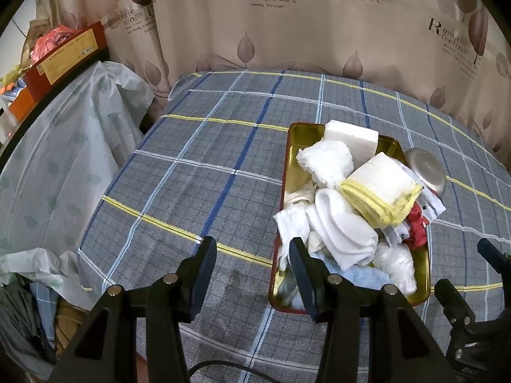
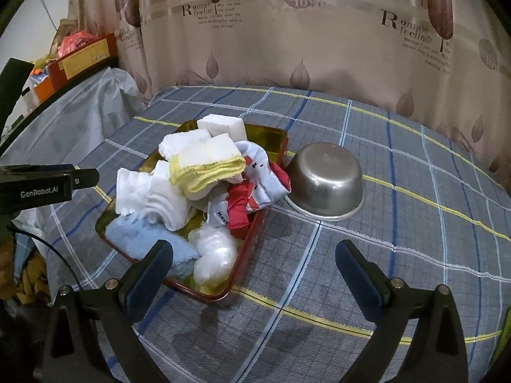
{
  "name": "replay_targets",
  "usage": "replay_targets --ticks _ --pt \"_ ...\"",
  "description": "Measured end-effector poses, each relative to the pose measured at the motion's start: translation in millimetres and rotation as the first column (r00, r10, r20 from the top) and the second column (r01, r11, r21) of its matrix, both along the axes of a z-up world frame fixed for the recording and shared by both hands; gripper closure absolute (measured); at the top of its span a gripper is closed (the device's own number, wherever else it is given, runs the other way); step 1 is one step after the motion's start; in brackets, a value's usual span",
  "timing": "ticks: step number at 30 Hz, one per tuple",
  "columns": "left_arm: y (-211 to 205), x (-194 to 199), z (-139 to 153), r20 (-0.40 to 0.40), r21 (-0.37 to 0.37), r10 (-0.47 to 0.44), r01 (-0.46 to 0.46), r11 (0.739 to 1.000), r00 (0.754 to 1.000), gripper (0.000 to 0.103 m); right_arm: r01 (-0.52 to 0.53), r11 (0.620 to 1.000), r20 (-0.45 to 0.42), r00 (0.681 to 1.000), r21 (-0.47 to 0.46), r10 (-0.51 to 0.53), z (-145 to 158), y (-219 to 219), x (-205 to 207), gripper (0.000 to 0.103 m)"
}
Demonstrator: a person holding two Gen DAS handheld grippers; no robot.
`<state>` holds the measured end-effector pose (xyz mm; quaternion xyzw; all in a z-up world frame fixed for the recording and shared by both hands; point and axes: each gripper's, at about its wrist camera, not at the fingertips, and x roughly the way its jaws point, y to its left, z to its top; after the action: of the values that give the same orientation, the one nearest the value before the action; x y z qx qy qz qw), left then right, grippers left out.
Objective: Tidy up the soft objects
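Note:
A red-rimmed gold tray (image 1: 292,146) (image 2: 274,137) sits on the plaid bedcover, heaped with soft things: a yellow-edged folded cloth (image 1: 380,188) (image 2: 207,166), white socks (image 1: 341,229) (image 2: 166,198), a white sponge block (image 1: 351,134) (image 2: 223,126), a blue towel (image 2: 140,236), a red and white garment (image 2: 249,198) and a clear plastic bag (image 2: 214,252). My left gripper (image 1: 252,263) hangs open and empty over the tray's near left corner. Open as well, my right gripper (image 2: 255,258) hovers with nothing between its fingers, just right of the tray's near end.
An upturned steel bowl (image 2: 325,182) (image 1: 424,169) lies right of the tray. A leaf-print curtain (image 1: 287,32) hangs behind the bed. At left stands furniture under a plastic cover (image 1: 64,146), with boxes (image 1: 67,54) on top. The other gripper's body (image 2: 41,185) shows at the left edge.

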<state>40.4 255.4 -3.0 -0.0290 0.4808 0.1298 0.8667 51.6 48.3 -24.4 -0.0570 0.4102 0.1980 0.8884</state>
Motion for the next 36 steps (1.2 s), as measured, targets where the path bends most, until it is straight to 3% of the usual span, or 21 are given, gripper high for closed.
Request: replay_targets --ticks 36 --pt "-7.1 1.4 -3.2 -0.004 -0.024 -0.038 0.038 0.999 0.999 0.055 -0.037 0.999 -0.035 0.999 -0.018 0.037 -9.2 9.7 -3.8 0.002"
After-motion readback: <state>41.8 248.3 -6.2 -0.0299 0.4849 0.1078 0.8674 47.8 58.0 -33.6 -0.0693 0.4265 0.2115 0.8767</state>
